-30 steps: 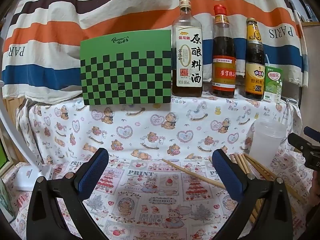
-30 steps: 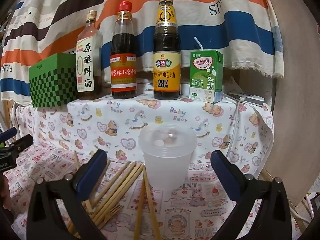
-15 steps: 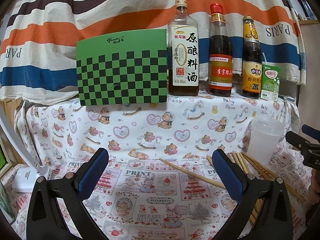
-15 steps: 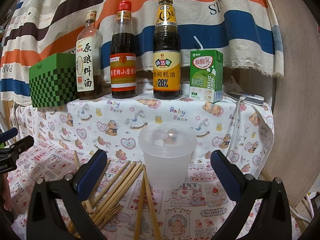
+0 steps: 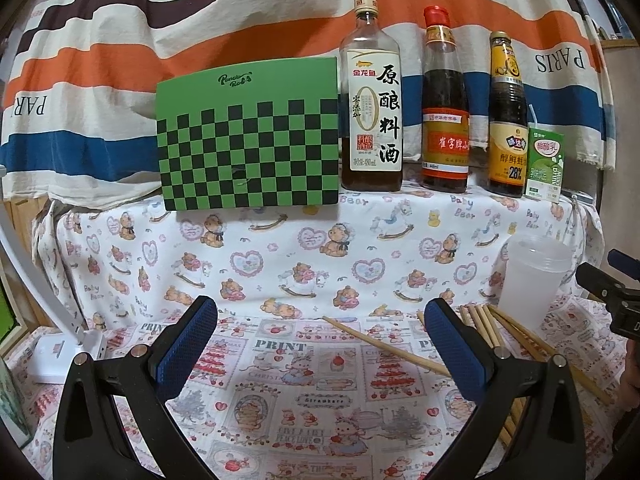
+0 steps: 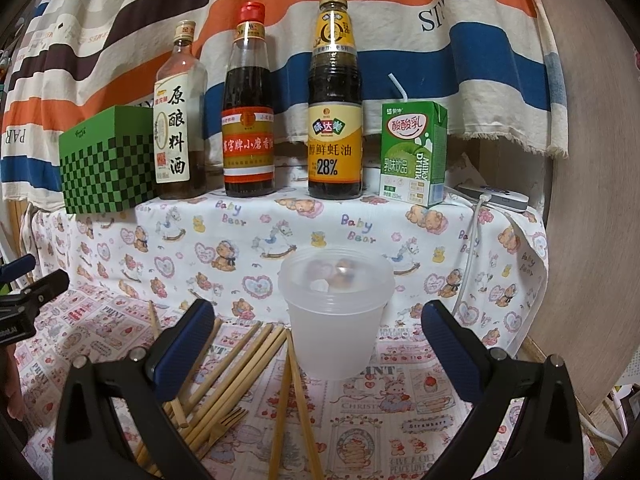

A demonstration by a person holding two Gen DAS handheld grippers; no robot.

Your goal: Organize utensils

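Both tools spread, empty: right tool (image 6: 316, 348) faces the cup (image 6: 336, 320), chopsticks (image 6: 236, 364) beneath; left tool (image 5: 320, 344).

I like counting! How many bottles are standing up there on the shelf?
3, in a row on the raised ledge: the white-label bottle beside the green checkered box, the red-capped bottle in the middle, and the yellow-label bottle next to the milk carton.

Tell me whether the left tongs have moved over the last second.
Yes. In the left wrist view the green checked box and the bottles have slid leftward and slightly up, so the left tongs have swung a little to the right and down. They are open and empty.
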